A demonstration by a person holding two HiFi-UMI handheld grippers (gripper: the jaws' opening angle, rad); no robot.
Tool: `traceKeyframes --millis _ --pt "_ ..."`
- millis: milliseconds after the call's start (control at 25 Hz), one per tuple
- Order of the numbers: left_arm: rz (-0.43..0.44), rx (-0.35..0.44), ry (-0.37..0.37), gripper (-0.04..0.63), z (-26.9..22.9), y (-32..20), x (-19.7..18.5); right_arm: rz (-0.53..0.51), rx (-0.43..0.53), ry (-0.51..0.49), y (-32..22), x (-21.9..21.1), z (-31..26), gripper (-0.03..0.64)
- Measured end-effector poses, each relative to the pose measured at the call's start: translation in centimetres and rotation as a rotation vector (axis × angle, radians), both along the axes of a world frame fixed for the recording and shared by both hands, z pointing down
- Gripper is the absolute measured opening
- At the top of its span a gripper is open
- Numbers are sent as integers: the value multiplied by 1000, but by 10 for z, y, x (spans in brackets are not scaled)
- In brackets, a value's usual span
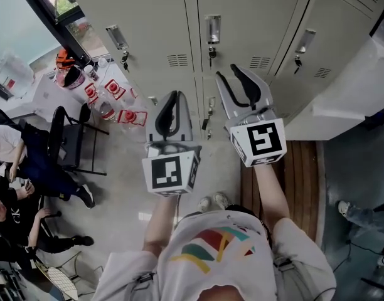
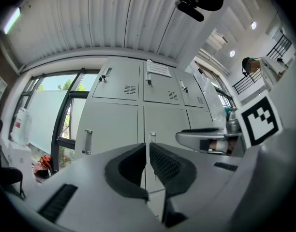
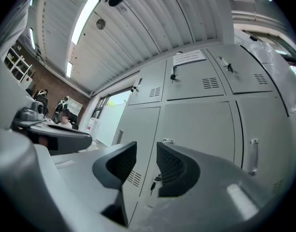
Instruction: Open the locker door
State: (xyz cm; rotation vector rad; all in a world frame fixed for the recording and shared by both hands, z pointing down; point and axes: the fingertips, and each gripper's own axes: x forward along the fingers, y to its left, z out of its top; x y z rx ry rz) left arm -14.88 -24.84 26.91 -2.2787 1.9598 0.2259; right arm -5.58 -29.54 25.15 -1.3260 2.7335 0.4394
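Observation:
A bank of grey lockers (image 1: 242, 17) fills the top of the head view. The middle door carries a metal handle (image 1: 212, 29) with a key (image 1: 211, 54) hanging below it. My right gripper (image 1: 233, 74) stands open just below that key, nothing between its fingers and clear of the door. My left gripper (image 1: 173, 99) is shut and empty, lower and to the left. In the right gripper view the open gripper (image 3: 147, 153) frames a lower door's key (image 3: 153, 185). In the left gripper view the shut gripper (image 2: 147, 151) points at the seam between two locker doors (image 2: 114, 124).
Neighbouring doors have handles to the left (image 1: 117, 37) and right (image 1: 304, 41). A white table with red-labelled bottles (image 1: 110, 93) and a black chair (image 1: 66, 143) stand at left, where people sit (image 1: 16, 168). A wooden bench (image 1: 298, 180) lies at right.

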Motion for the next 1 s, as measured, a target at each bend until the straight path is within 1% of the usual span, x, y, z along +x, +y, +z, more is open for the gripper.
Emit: traceKeyframes --millis 160,200,280,320,480,720,1000 --pt "-12 -10 -6 18 10 -1 -2 44 -39 -4 -43 -6 -4 118" --pt "-17 -15 -11 18 13 -1 -4 41 -51 -2 -52 -9 -4 128" --pt "-32 -25 -18 18 17 0 -11 26 -75 -5 -69 -17 -5 175" --pt "-40 -30 -17 18 18 0 -14 20 -88 -11 -76 -20 -6 181" --pt "-66 -42 -15 18 20 3 -27 32 -128 -36 -105 -28 -5 181" --pt "-90 -53 -15 18 25 6 -41 54 -187 -31 -138 -42 8 181" --pt "-118 -79 5 18 35 6 -58 88 -196 -13 -154 -51 14 170"
